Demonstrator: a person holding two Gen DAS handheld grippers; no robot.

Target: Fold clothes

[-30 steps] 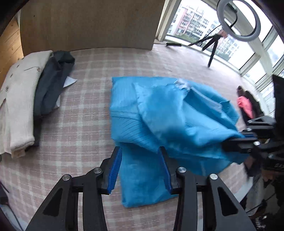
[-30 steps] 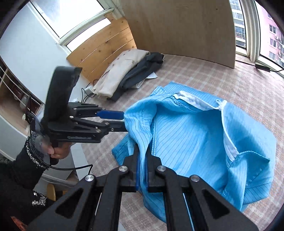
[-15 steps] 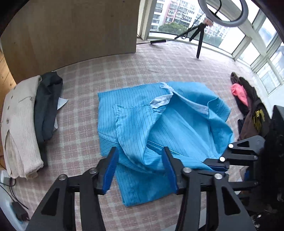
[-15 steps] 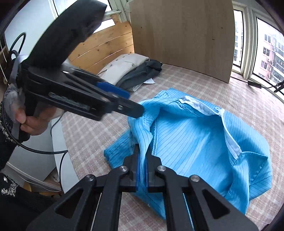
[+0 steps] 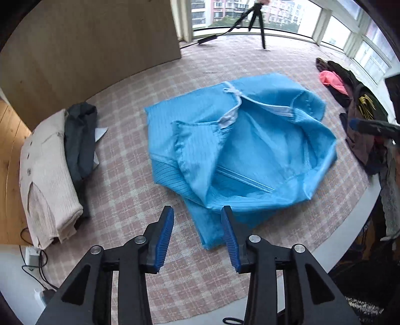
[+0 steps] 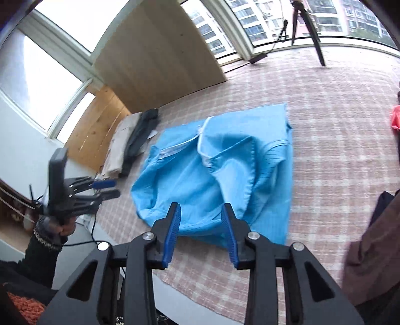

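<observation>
Left gripper: the black two-finger left gripper [image 5: 197, 225] with blue ribbed pads hangs above the near edge of the table, its jaws apart and opening, with nothing clamped; it also shows in the right wrist view [image 6: 107, 188], held in a hand [image 6: 63, 223] with a dark sleeve.
Right gripper: the black right gripper [image 6: 201, 223] with blue pads has its jaws apart and opening, free of cloth; the shirt lies below and beyond them.
Shirt: the bright blue pin-striped shirt [image 5: 250, 155] lies loosely bunched on the table, just ahead of both pairs of jaws; its white-lined collar [image 5: 232, 110] sits on the far side and a lower corner reaches between the left jaws in that view. In the right wrist view the shirt [image 6: 220, 170] spreads straight ahead of the jaws.
Table: the surface covered in pink-and-white checked cloth [image 5: 125, 175] carries the shirt.
Folded pile: a cream ribbed knit garment with buttons [image 5: 42, 175] and a dark grey garment [image 5: 80, 140] lie side by side, well to the left of the left jaws.
Unfolded heap: dark clothes with a coral-pink piece [image 5: 332, 80] lie far right of the left jaws.
Tripod: a black tripod [image 5: 257, 22] stands beyond the shirt, by the window.
</observation>
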